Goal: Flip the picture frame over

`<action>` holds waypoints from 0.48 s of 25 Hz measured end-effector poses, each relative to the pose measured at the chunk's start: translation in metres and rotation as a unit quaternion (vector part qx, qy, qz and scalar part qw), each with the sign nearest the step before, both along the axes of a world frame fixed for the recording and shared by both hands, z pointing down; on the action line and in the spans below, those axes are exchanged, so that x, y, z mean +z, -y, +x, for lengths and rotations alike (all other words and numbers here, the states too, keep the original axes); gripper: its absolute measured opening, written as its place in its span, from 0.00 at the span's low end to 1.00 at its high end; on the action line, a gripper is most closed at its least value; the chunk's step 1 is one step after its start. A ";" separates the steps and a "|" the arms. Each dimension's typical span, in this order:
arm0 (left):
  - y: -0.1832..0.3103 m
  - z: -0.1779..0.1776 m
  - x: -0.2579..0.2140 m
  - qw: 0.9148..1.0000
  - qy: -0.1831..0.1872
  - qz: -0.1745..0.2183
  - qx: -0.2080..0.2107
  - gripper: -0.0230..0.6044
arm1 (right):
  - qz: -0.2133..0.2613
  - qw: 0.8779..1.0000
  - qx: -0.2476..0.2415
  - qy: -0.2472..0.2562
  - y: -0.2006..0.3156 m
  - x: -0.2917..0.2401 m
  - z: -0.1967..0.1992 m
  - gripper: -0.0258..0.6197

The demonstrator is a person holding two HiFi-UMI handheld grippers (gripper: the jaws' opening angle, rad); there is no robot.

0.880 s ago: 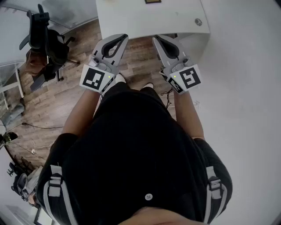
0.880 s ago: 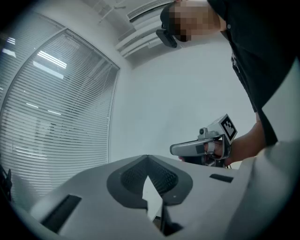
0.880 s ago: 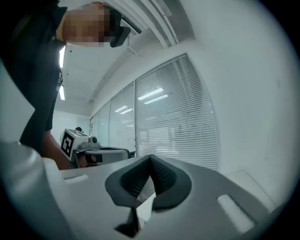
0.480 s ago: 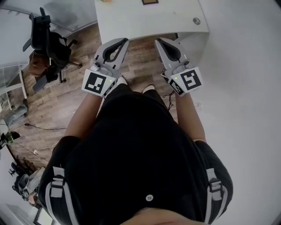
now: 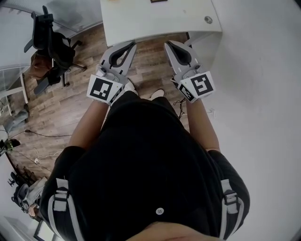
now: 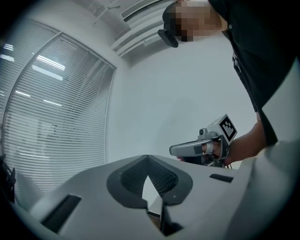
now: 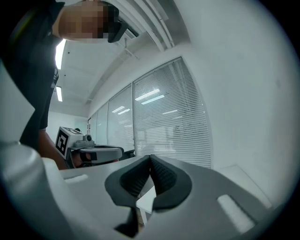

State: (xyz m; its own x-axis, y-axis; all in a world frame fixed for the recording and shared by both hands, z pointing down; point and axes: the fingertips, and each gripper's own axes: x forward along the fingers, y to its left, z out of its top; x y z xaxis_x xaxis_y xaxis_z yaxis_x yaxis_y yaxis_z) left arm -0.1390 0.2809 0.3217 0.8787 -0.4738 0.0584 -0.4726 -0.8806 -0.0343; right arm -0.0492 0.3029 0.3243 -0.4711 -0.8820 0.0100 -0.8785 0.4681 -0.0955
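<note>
Since the earlier frames little has changed. The table (image 5: 141, 23) has slid slightly up and left in the head view, and the round cap (image 5: 207, 20) near its right corner has gone with it. The frame (image 5: 158, 1) has slipped further towards the top edge of that view, so less of it shows. Both grippers have kept their places in front of the table's near edge, with their jaws as they were.

The frame lies on the table's far part, well beyond both grippers and roughly midway between their lines. Only a thin dark sliver shows, running left to right along the picture edge. Its long axis and which face is up cannot be told.

The left gripper (image 5: 133, 44) is held level just short of the table's near edge, left of its middle. Its jaws are closed tip to tip with nothing between the pads. The right gripper (image 5: 166, 44) is held the same way, right of the middle, also closed and empty. The two point towards the table and lean slightly towards each other. Each shows in the other's view, held in a hand off to the side.

A chair (image 5: 47, 35) stands on the wooden floor (image 5: 70, 103) left of the table.
</note>
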 end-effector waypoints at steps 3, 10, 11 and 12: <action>-0.008 0.001 0.003 1.000 0.003 0.000 0.001 0.04 | -0.001 1.000 -0.008 -0.001 -0.008 0.002 -0.001 0.06; -0.025 0.008 0.001 1.000 -0.001 0.006 0.001 0.04 | -0.003 1.000 -0.017 -0.003 -0.023 0.002 0.003 0.23; -0.027 0.009 0.001 1.000 0.000 0.006 0.001 0.04 | -0.004 1.000 -0.016 -0.004 -0.025 0.002 0.004 0.25; -0.029 0.011 0.001 1.000 0.002 0.006 0.000 0.04 | -0.005 1.000 -0.016 -0.006 -0.027 0.002 0.006 0.28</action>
